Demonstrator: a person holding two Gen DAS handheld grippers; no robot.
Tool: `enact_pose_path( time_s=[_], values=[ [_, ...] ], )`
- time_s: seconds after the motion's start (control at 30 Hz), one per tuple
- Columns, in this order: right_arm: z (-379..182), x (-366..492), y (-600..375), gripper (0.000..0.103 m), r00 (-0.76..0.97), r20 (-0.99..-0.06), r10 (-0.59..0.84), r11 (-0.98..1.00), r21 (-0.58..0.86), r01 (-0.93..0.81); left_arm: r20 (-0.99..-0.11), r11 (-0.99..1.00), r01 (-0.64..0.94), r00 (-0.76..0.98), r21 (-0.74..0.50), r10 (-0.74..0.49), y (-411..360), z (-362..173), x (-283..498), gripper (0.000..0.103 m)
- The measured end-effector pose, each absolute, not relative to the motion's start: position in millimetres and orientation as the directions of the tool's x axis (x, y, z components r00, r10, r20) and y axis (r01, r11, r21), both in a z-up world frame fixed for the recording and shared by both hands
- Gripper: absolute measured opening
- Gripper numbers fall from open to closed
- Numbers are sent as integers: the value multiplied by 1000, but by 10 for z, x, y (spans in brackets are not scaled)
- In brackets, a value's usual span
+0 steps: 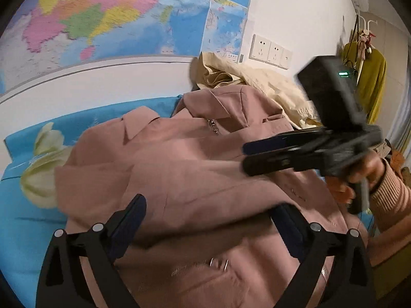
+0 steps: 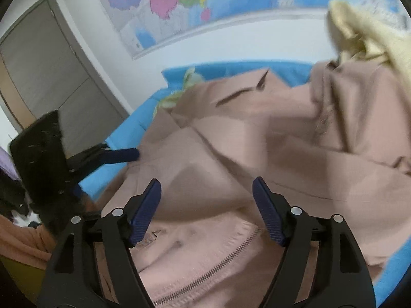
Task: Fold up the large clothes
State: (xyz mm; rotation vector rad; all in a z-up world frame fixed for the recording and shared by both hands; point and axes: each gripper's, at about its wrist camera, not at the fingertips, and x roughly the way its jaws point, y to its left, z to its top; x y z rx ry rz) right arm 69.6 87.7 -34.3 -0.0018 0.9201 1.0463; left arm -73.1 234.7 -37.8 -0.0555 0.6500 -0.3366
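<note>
both grippers hover with jaws spread wide and empty, the left gripper point(image 1: 208, 220) and right gripper point(image 2: 206, 205) just above the pink coat point(image 1: 179, 159) heaped on the blue sheet point(image 1: 23, 205), a cream garment point(image 1: 257, 77) behind it, a map point(image 1: 102, 12) on the wall beyond.

One dusty-pink zip-front jacket point(image 1: 195, 169) is spread on one bright blue bedsheet with a pale flower print point(image 1: 23, 215). One crumpled cream garment point(image 1: 259, 77) sits beyond it. Two black tools with blue pads are here: the left tool point(image 1: 208, 218) and the right tool point(image 2: 206, 205). One colourful wall map point(image 1: 102, 12), three white wall sockets point(image 1: 272, 51), one mustard-yellow hanging top point(image 1: 370, 77).
</note>
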Motion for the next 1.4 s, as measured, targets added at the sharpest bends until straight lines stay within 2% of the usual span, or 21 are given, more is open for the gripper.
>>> enact_pose_path(
  time_s=[0.03, 0.07, 0.1, 0.17, 0.27, 0.37, 0.5, 0.53, 0.63, 0.7, 0.77, 0.83, 0.9, 0.97, 1.03, 1.07, 1.13, 1.2, 1.27, 1.37, 1.4],
  values=[
    [-405, 704, 942, 72, 169, -666, 727, 540, 401, -740, -585, 950, 280, 751, -136, -305, 2368, -379, -780, 93],
    [-450, 693, 986, 58, 166, -680, 714, 543, 388, -745, -587, 954, 273, 755, -124, -293, 2381, -372, -807, 93],
    [-500, 679, 1044, 22, 158, -695, 702, 537, 370, -758, -586, 956, 269, 758, -119, -286, 2394, -363, -830, 93],
    [-581, 685, 1127, 1, 158, -725, 671, 539, 329, -776, -572, 955, 258, 766, -144, -293, 2507, -344, -901, 93],
    [-488, 714, 954, 1, 188, -678, 710, 538, 352, -766, -558, 953, 224, 773, -203, -301, 2739, -334, -940, 93],
    [-346, 726, 678, 1, 235, -641, 731, 561, 367, -742, -603, 957, 223, 742, -187, -291, 2774, -386, -845, 93],
    [-372, 750, 468, 3, 256, -648, 717, 599, 385, -702, -651, 927, 299, 662, -226, -372, 2603, -493, -569, 93],
    [-413, 754, 433, 5, 256, -653, 713, 609, 394, -689, -667, 926, 300, 644, -230, -375, 2559, -525, -491, 87],
    [-528, 755, 305, 12, 238, -647, 724, 616, 453, -645, -710, 908, 313, 569, -280, -415, 2409, -619, -252, 37],
    [-579, 754, 194, 29, 240, -640, 730, 620, 473, -626, -712, 898, 320, 551, -301, -435, 2324, -626, -183, 24],
    [-561, 747, 107, 30, 252, -627, 737, 623, 486, -612, -686, 884, 355, 562, -305, -462, 2145, -525, -128, 14],
    [-508, 782, -57, 32, 280, -594, 755, 625, 520, -583, -639, 841, 446, 559, -307, -529, 1872, -385, -158, 14],
    [-460, 841, -259, 41, 313, -559, 768, 628, 558, -543, -617, 797, 528, 532, -293, -579, 1591, -308, -225, 23],
    [-436, 869, -411, 42, 330, -541, 773, 628, 585, -513, -611, 753, 588, 489, -297, -623, 1362, -304, -300, 44],
    [-429, 870, -496, 52, 330, -542, 773, 631, 595, -498, -631, 744, 614, 473, -265, -615, 1202, -355, -359, 58],
    [-436, 857, -525, 61, 325, -545, 773, 630, 603, -489, -643, 748, 614, 473, -250, -603, 1178, -380, -373, 59],
    [-458, 827, -561, 69, 305, -539, 785, 615, 623, -483, -650, 754, 604, 468, -260, -599, 1222, -431, -401, 61],
    [-514, 798, -585, 84, 265, -536, 801, 593, 654, -470, -643, 761, 581, 472, -288, -603, 1365, -449, -428, 70],
    [-587, 776, -587, 84, 226, -533, 816, 571, 679, -461, -626, 782, 551, 507, -292, -592, 1565, -435, -483, 74],
    [-756, 774, -446, 84, 184, -609, 772, 615, 641, -459, -623, 831, 480, 567, -281, -538, 1825, -419, -493, 77],
    [-810, 770, -375, 77, 168, -632, 756, 626, 624, -469, -622, 850, 446, 591, -278, -514, 1957, -420, -499, 77]
  ],
)
